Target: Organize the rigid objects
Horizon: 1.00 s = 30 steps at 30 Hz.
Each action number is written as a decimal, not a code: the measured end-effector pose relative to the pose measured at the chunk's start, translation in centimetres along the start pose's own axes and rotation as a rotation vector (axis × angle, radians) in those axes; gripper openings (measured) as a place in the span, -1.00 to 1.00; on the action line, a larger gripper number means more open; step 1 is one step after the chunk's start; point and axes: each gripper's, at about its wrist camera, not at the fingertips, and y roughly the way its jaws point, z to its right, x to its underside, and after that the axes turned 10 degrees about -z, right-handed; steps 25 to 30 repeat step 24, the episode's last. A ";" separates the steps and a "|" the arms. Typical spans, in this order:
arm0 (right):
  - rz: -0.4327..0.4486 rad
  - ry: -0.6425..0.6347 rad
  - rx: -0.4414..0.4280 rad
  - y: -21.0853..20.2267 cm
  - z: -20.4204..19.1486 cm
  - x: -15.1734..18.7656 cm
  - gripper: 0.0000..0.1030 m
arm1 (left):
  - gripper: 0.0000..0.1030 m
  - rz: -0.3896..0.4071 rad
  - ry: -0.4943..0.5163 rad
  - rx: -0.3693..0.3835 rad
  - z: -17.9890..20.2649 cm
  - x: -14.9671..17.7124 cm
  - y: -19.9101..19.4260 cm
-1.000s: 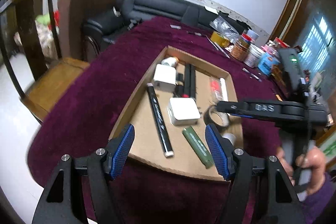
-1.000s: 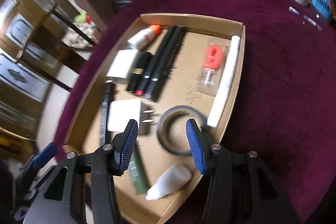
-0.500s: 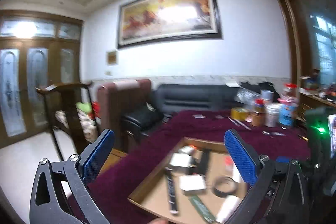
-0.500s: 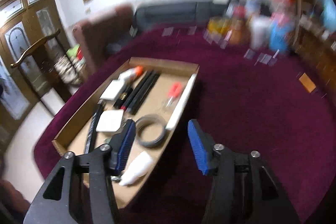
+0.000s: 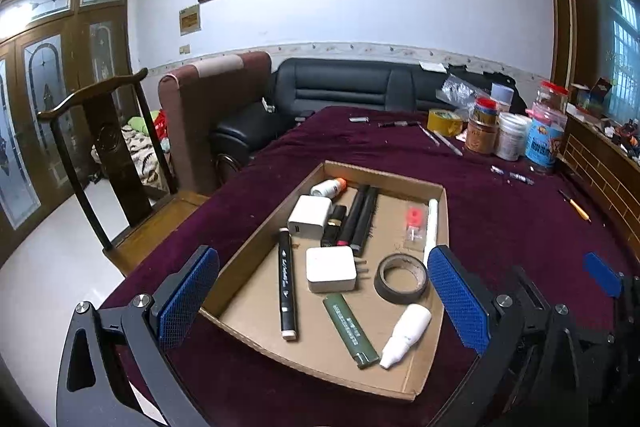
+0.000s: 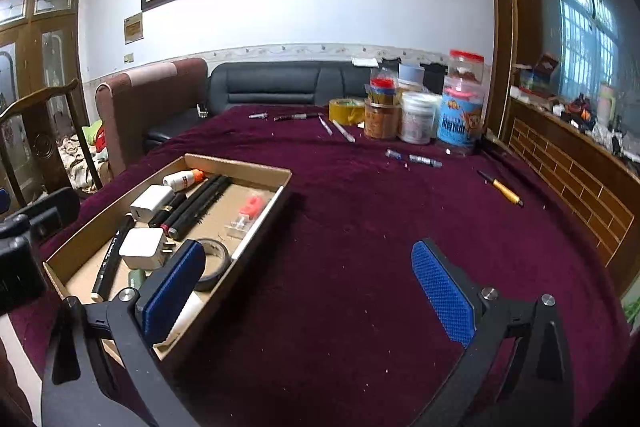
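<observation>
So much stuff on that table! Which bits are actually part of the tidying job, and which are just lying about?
Part of the job:
cardboard tray
white chargers
black marker
tape ring
green lighter
white tube

Just lying about:
jars
yellow tape roll
yellow pen
sofa

Both tongs, left and right, are open and empty.

A table under a dark red cloth (image 6: 360, 227) carries a shallow cardboard tray (image 5: 404, 183) near its front-left edge. At the far side stand jars (image 6: 460, 115) and yellow tape (image 6: 346, 111); pens (image 6: 502, 189) lie scattered between.
</observation>
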 end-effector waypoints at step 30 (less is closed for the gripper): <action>-0.083 -0.086 0.000 0.8 -2.1 1.5 1.00 | 0.98 -0.167 -0.036 0.021 -1.5 0.9 3.2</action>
